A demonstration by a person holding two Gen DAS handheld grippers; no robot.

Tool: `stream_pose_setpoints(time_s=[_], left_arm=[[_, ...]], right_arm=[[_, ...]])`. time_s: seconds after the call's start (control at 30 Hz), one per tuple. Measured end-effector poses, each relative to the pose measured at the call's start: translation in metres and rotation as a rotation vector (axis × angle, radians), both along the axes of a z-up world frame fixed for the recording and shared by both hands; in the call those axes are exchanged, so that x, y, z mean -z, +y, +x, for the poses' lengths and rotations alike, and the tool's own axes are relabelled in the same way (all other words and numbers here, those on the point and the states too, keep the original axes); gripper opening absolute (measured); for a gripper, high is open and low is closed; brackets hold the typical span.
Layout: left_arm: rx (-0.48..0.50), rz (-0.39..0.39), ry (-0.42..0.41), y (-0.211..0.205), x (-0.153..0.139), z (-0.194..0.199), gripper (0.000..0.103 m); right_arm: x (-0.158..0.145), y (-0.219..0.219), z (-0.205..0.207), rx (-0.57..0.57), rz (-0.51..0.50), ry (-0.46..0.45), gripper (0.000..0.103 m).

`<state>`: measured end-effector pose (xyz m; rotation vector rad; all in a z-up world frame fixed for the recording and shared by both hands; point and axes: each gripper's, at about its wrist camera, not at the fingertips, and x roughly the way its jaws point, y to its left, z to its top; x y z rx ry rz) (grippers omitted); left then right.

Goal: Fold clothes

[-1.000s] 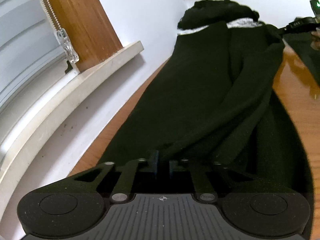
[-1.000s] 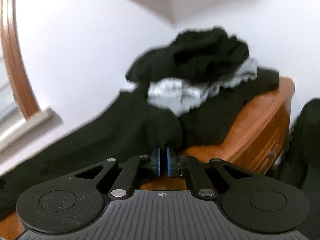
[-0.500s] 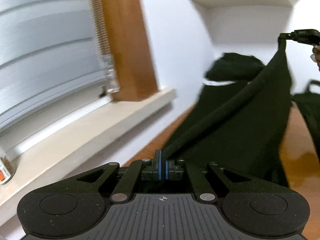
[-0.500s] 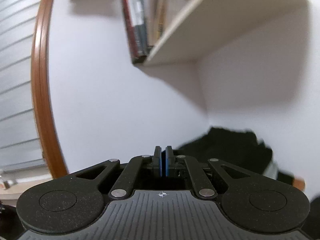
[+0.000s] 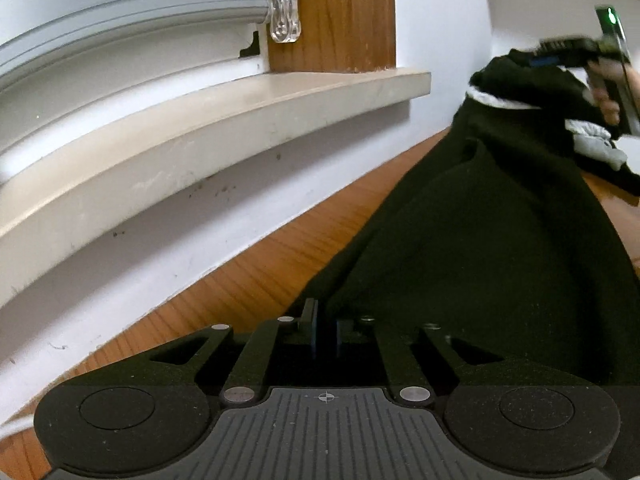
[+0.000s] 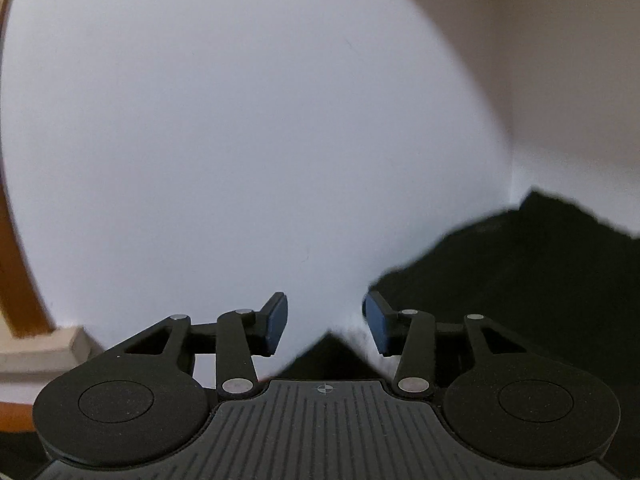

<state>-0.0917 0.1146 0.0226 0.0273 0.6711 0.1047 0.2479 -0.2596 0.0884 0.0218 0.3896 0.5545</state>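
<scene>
Folding a black garment (image 5: 500,240), lying draped along the wooden bench (image 5: 256,272) under the window sill (image 5: 224,120), its near edge bunched up at the left gripper (image 5: 326,338). Pinching that edge with the left jaws, nearly closed, cloth filling the thin gap between the blue pads. Having just been opening on the right gripper (image 6: 326,326): jaws now standing partly apart with nothing between them, only bare wall (image 6: 248,120) ahead and dark fabric lower down to the right. Hovering, in the left wrist view, over the pile of black and grey clothes (image 5: 560,120) at the far end of the bench.

Risking, from here:
- losing the left pinch, since the hold is on a thin bunched edge and any tug could slide it out
- leaving the far end crumpled, having let go over the pile rather than flat wood
- snagging pile clothes when regrasping, black on black being hard to separate
</scene>
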Motion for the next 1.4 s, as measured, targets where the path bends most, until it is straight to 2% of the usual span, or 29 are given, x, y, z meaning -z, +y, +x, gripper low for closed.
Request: stream_pose_setpoints(time_s=[0.3, 0.63, 0.67, 0.73, 0.77, 0.8, 0.97, 1.13, 1.4], left_arm=[[-0.007, -0.047, -0.025, 0.006, 0.004, -0.002, 0.009], [-0.009, -0.041, -0.025, 0.005, 0.005, -0.002, 0.009], [-0.009, -0.040, -0.025, 0.005, 0.005, -0.002, 0.009], [-0.008, -0.042, -0.025, 0.005, 0.005, -0.002, 0.009], [-0.007, -0.042, -0.026, 0.005, 0.005, -0.002, 0.009], [-0.005, -0.039, -0.027, 0.004, 0.005, -0.002, 0.008], [-0.009, -0.018, -0.050, 0.000, 0.000, -0.007, 0.004], [-0.026, -0.086, -0.106, 0.007, -0.016, -0.015, 0.004], [-0.107, -0.123, -0.212, 0.022, -0.038, -0.036, 0.003]], right_arm=[[0.057, -0.077, -0.026, 0.074, 0.005, 0.118, 0.044], [0.092, -0.086, -0.025, 0.105, -0.008, 0.195, 0.043], [0.093, -0.086, -0.021, 0.113, -0.004, 0.201, 0.041], [0.096, -0.084, -0.016, 0.120, -0.009, 0.210, 0.030], [0.096, -0.082, -0.015, 0.120, -0.014, 0.206, 0.016], [0.096, -0.081, -0.014, 0.121, -0.019, 0.202, 0.012], [0.076, -0.065, -0.024, 0.136, -0.082, 0.061, 0.009], [0.036, -0.042, -0.032, 0.147, -0.152, -0.109, 0.009], [-0.013, -0.009, -0.027, 0.120, -0.115, -0.239, 0.008]])
